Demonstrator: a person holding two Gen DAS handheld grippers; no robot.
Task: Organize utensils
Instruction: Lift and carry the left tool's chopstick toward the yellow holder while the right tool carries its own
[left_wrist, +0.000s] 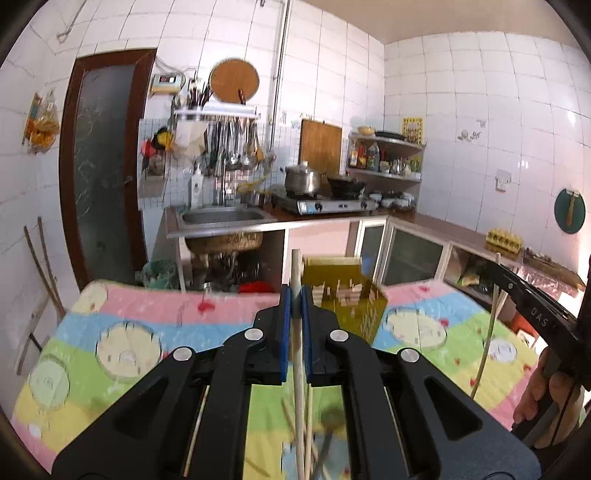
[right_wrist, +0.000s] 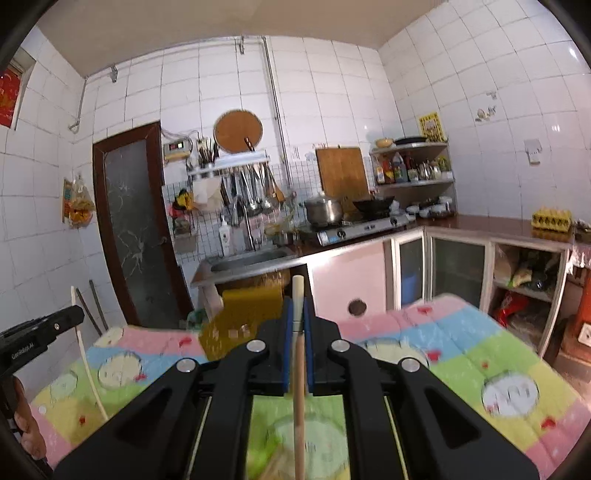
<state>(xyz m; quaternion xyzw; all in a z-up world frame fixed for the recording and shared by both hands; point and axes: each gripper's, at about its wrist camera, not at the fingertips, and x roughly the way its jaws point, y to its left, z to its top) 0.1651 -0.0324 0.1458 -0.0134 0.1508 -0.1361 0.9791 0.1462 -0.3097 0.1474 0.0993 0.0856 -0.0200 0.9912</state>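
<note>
My left gripper (left_wrist: 295, 295) is shut on a pale chopstick (left_wrist: 295, 269) that stands up between its blue pads and runs down below them. Just behind it stands a yellow perforated utensil holder (left_wrist: 343, 299) on the colourful cloth-covered table (left_wrist: 122, 332). More chopsticks (left_wrist: 310, 435) lie blurred on the cloth under the gripper. My right gripper (right_wrist: 297, 306) is shut on another pale chopstick (right_wrist: 297, 288), with the holder (right_wrist: 240, 314) a little left behind it. Each view shows the other gripper at its edge, the right gripper (left_wrist: 496, 266) and the left gripper (right_wrist: 74, 314), each with its stick hanging down.
Behind the table runs a kitchen counter with a steel sink (left_wrist: 221, 216), a gas stove (left_wrist: 325, 203) carrying a pot and a wok, and an egg tray (right_wrist: 550, 219). A utensil rack (left_wrist: 221, 140) hangs on the tiled wall beside a dark door (left_wrist: 103, 166). A hand (left_wrist: 550, 391) grips the right tool's handle.
</note>
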